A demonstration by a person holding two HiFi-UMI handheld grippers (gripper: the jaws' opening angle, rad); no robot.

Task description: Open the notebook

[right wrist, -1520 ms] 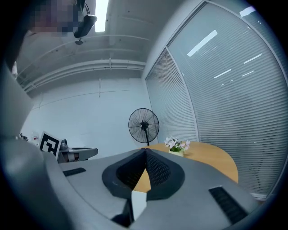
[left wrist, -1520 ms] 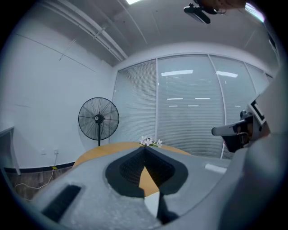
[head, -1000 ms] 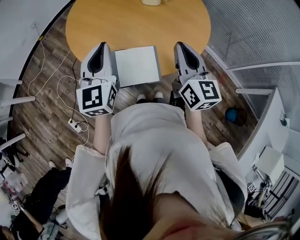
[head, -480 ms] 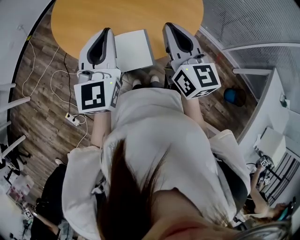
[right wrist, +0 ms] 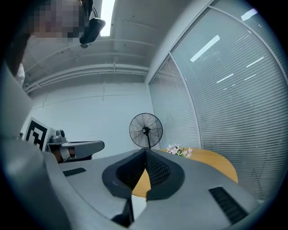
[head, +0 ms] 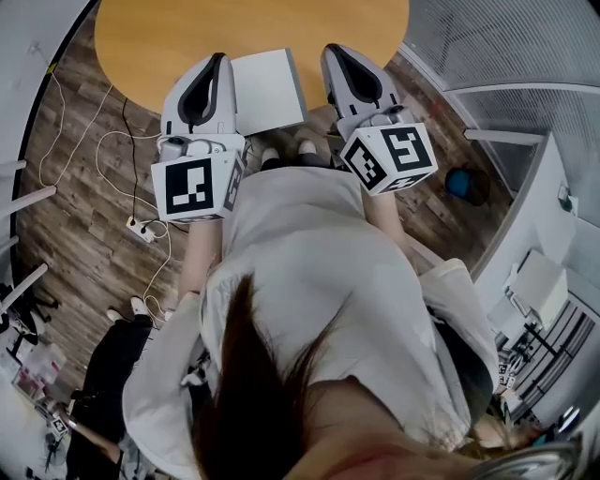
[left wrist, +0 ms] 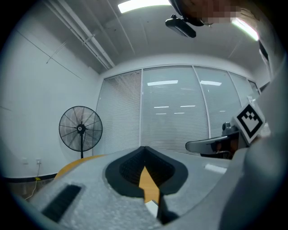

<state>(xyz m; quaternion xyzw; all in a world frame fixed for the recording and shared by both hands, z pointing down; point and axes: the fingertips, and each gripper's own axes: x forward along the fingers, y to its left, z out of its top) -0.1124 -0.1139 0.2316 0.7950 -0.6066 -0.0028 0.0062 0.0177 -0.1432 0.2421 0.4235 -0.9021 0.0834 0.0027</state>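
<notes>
Left claw neared notebook, now just beside, perhaps touching.

I'm seeing a round orange surface at twelve o'clock, with dark wood-plank floor around it and a white power strip at nine. Slatted blinds line the glass wall, there's a pedestal fan beside them, and the ceiling strip lights are on.

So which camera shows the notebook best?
The head view: the whole notebook lies closed on the table. The left gripper view catches only a white sliver that looks like it, and the right gripper view likewise.
</notes>
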